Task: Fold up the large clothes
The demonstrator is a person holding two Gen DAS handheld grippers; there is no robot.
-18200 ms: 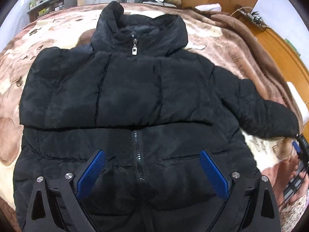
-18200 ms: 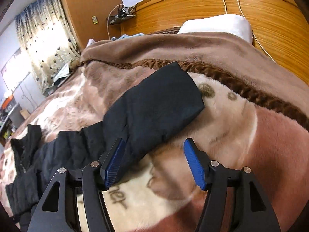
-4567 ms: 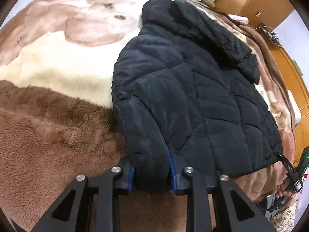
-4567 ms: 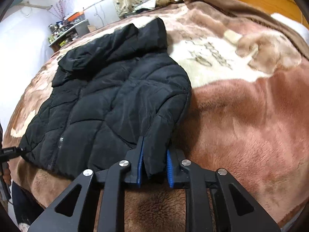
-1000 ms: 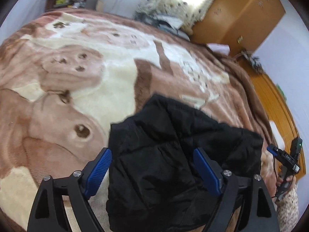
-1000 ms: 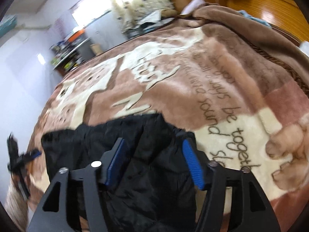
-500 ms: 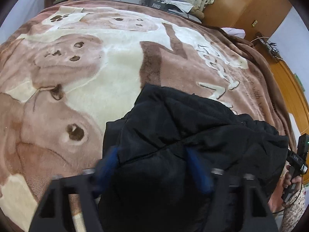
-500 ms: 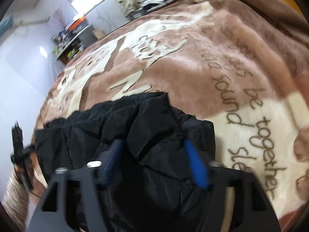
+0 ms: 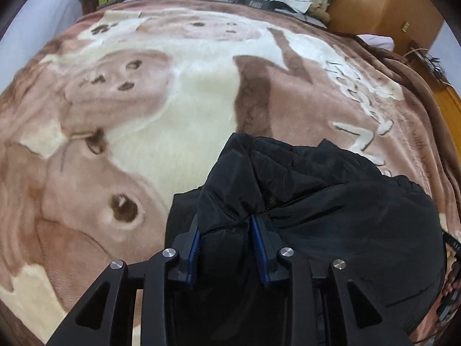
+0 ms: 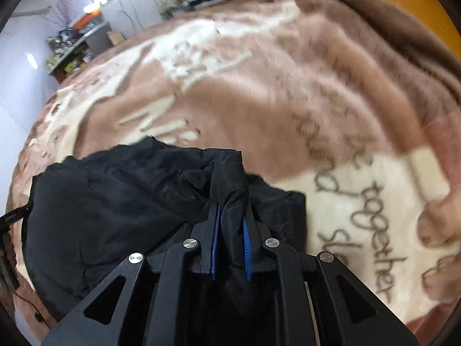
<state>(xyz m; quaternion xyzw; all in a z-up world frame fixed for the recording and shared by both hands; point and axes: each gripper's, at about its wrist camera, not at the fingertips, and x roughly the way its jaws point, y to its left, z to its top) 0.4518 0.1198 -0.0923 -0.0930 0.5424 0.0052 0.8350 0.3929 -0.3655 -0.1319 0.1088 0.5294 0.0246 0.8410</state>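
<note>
Left gripper (image 9: pixel 226 232) is clamped on a bunched ridge of the black puffer jacket (image 9: pixel 331 201), blue pads (image 9: pixel 193 248) pressed into the fabric on both sides. Jacket sits folded into a compact bundle on the brown-and-cream printed blanket (image 9: pixel 144 115), at the near edge, with bare blanket stretching beyond it. Right gripper (image 10: pixel 230 225) likewise pinches a raised fold at the bundle's right end, jaws nearly together around the cloth; blanket lettering (image 10: pixel 374 230) lies just right of it.
</note>
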